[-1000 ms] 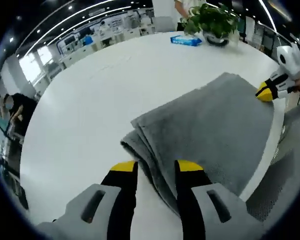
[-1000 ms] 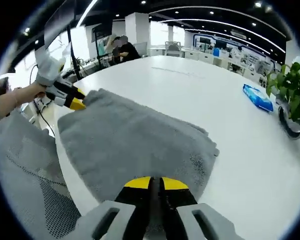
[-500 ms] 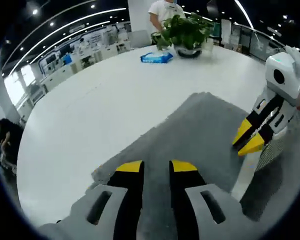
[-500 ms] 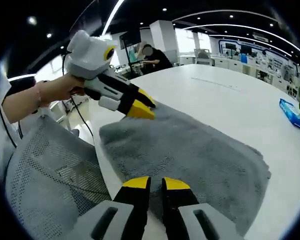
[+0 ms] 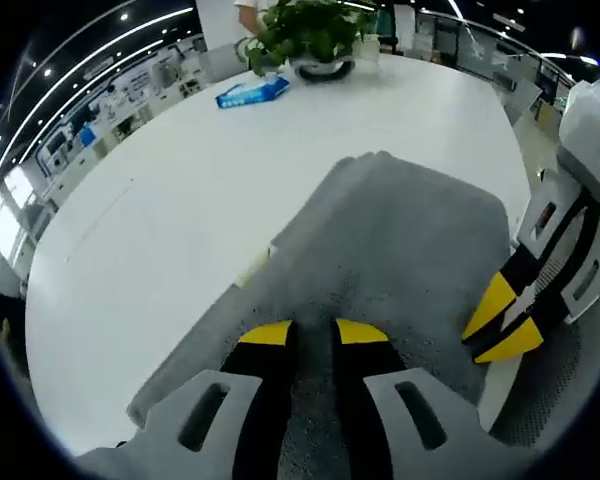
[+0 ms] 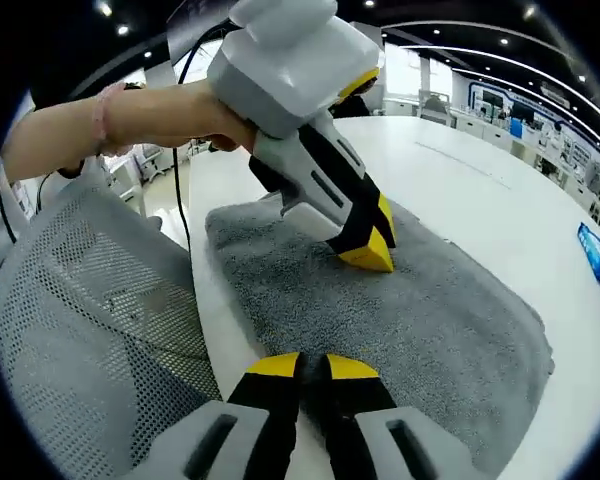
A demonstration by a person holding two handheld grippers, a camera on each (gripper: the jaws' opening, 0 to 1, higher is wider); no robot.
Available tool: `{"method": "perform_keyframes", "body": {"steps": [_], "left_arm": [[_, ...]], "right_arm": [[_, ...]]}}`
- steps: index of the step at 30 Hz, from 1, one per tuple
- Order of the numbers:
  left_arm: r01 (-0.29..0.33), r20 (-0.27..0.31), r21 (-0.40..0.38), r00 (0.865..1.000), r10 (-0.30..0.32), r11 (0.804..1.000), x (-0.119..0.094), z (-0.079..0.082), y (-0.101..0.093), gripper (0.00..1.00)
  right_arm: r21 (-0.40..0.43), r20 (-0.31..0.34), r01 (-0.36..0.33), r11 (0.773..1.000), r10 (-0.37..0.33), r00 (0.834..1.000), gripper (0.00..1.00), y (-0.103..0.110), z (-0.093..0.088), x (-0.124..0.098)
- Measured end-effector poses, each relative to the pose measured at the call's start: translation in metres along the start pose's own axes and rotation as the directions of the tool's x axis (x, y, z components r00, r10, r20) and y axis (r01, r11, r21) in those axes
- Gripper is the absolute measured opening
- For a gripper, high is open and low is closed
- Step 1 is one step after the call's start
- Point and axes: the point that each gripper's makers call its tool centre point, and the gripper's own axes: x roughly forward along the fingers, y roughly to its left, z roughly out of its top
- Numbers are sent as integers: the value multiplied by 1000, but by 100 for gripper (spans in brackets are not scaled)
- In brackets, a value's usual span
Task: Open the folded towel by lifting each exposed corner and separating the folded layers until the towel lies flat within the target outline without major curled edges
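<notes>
A grey towel (image 5: 400,240) lies folded on the white round table (image 5: 180,170), near the edge. My left gripper (image 5: 315,335) is low over its middle, jaws narrow with grey pile between them. In the right gripper view the left gripper (image 6: 370,250) comes down from above, its yellow tips close together and pressed into the towel (image 6: 430,320). My right gripper (image 6: 313,367) sits at the towel's near edge by the table rim, its jaws slightly apart. In the left gripper view the right gripper (image 5: 502,325) has its two yellow tips visibly parted.
A grey mesh chair (image 6: 90,330) stands against the table edge beside the towel. A potted plant (image 5: 300,35) and a blue packet (image 5: 252,93) sit at the far side. A hand (image 6: 180,110) holds the left gripper. Bare tabletop (image 6: 500,190) stretches beyond the towel.
The left gripper moved from the towel's folded edge over its middle, towards the right gripper, and its jaws narrowed. The right gripper's jaws parted slightly and it drew back to the near edge.
</notes>
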Motion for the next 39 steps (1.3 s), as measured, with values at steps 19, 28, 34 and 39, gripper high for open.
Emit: {"method": "perform_keyframes", "body": {"steps": [19, 28, 34, 39], "left_arm": [[-27, -23, 48, 999, 28, 999, -16, -19, -4, 10], [-20, -36, 34, 999, 21, 999, -24, -27, -11, 8], [-25, -30, 6, 999, 25, 1000, -27, -30, -18, 8], [-30, -22, -13, 999, 30, 999, -28, -31, -22, 7]], "right_arm": [[89, -44, 91, 992, -87, 995, 0, -29, -11, -13], [76, -64, 131, 988, -126, 990, 0, -42, -15, -16], [61, -70, 166, 984, -162, 984, 0, -53, -15, -18], [47, -71, 183, 982, -179, 981, 0, -59, -15, -18]]}}
